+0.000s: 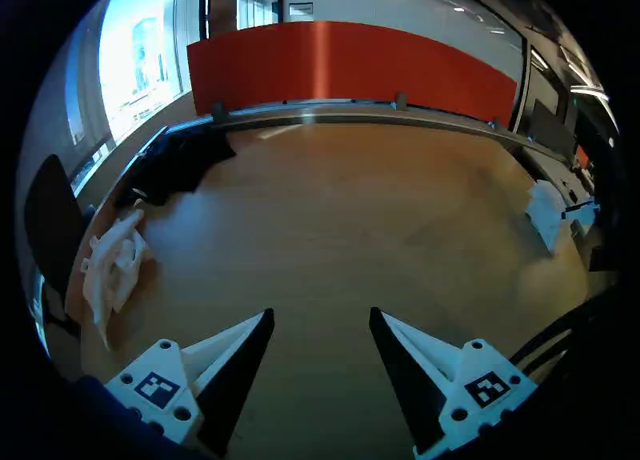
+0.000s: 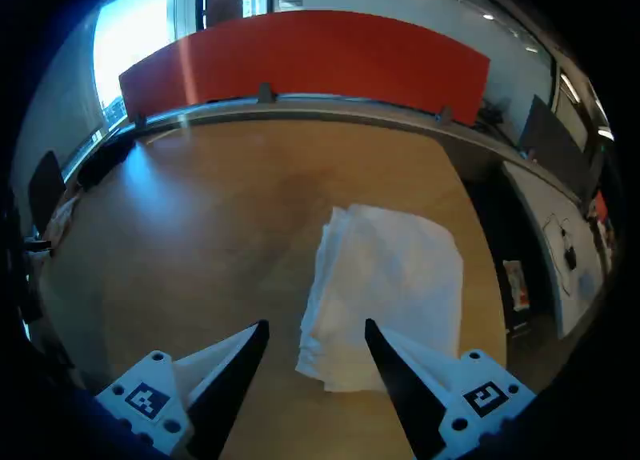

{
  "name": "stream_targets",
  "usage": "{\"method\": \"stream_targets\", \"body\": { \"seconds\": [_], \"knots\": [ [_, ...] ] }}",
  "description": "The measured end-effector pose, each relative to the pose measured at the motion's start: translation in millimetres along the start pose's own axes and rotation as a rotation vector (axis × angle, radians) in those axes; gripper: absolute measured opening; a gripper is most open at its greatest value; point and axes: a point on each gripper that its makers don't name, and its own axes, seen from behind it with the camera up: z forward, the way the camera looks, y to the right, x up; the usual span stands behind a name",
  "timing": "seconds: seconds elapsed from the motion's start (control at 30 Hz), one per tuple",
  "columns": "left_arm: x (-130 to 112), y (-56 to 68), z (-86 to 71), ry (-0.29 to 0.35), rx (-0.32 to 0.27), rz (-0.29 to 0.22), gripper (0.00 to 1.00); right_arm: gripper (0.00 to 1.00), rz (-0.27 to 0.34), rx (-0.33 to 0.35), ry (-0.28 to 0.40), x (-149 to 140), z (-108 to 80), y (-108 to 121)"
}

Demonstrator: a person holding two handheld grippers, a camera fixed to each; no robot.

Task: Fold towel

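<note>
Looking along the left gripper, we find it released, its two black-edged white fingers spread wide above the broad light-brown wooden table; the fingertips hang over bare wood and touch no cloth. At the left edge of that table lies a crumpled white cloth, bunched and twisted; farther off on the same side sits a heap of black fabric, well apart from the gripper. Across the far side runs a long red partition panel, with a bright window to its left; at the right edge we make out a pale white bundle with a blue bit beside it, too small for us to tell what it is.

In the right gripper view, the right gripper is likewise released, fingers parted; the folded white towel lies flat on the table in a neat layered rectangle, right of centre and near the table's right edge. Its near left corner sits between the two fingertips, and its right part runs under the right-hand finger; we cannot tell whether either finger touches it. The layered edges show along the towel's left side. A dark chair back stands at the far left.
</note>
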Motion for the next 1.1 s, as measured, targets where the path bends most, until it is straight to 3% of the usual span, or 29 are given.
{"method": "stream_targets", "body": {
  "seconds": [0.33, 0.8, 1.1],
  "knots": [
    [12.0, -0.6, -3.0, 0.036, -0.009, -0.028, 0.88, 0.92, 0.031, -0.006, 0.096, 19.0, -10.7, -12.0],
    [40.9, -5.8, -6.3, 0.121, -0.008, -0.059, 0.88, 0.92, 0.077, -0.041, 0.371, 75.9, -36.7, -24.2],
    [68.0, -8.9, -11.6, 0.207, -0.001, -0.052, 0.88, 0.92, 0.061, -0.082, 0.472, 97.7, -53.7, -29.7]
  ]
}}
